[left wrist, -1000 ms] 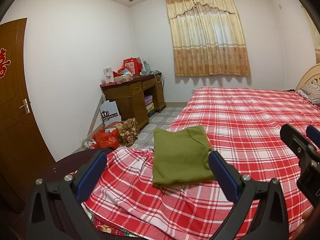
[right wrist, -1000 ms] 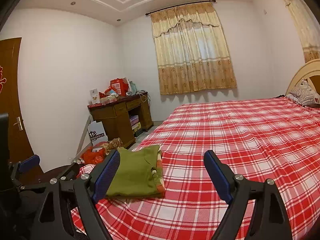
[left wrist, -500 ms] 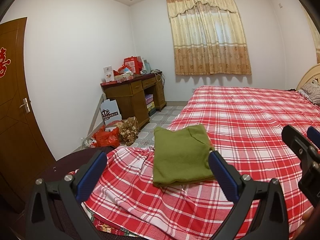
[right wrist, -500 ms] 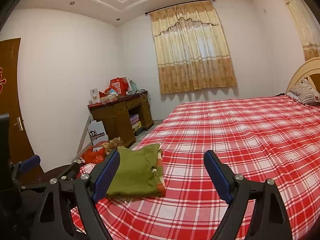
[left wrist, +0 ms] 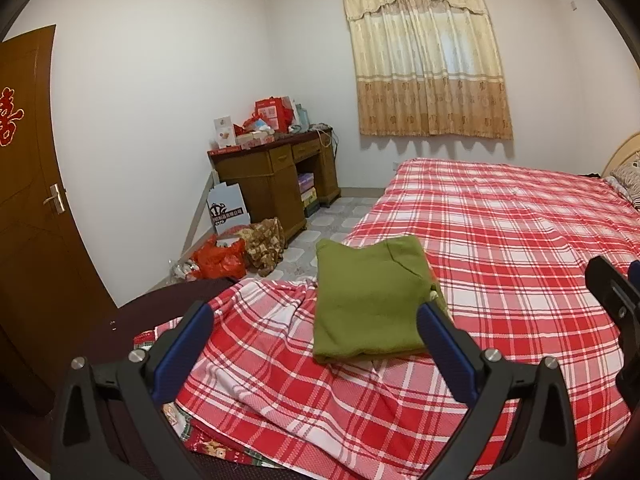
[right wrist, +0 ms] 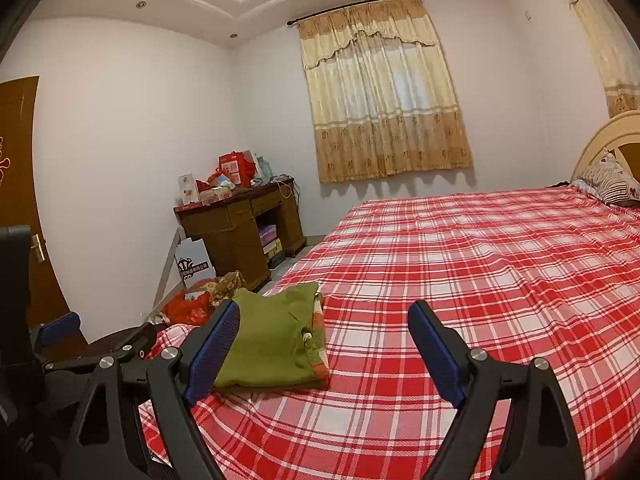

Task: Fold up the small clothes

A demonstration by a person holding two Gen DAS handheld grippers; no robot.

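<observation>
A folded green garment [left wrist: 368, 300] lies flat on the red plaid bed [left wrist: 520, 240], near its foot corner. It also shows in the right wrist view [right wrist: 272, 340], with an orange striped edge on its right side. My left gripper [left wrist: 312, 334] is open and empty, held back from the garment and above the bed's edge. My right gripper [right wrist: 324, 344] is open and empty, to the right of the garment and a little short of it. Part of the right gripper [left wrist: 616, 300] shows at the right edge of the left wrist view.
A wooden desk [left wrist: 276, 184] with boxes on top stands by the far wall. Bags [left wrist: 220, 260] lie on the floor beside it. A brown door [left wrist: 28, 200] is at the left. A curtained window [left wrist: 428, 60] is behind the bed, pillows [right wrist: 608, 176] at its head.
Both views have shifted only slightly. The garment lies as before and both grippers stay open.
</observation>
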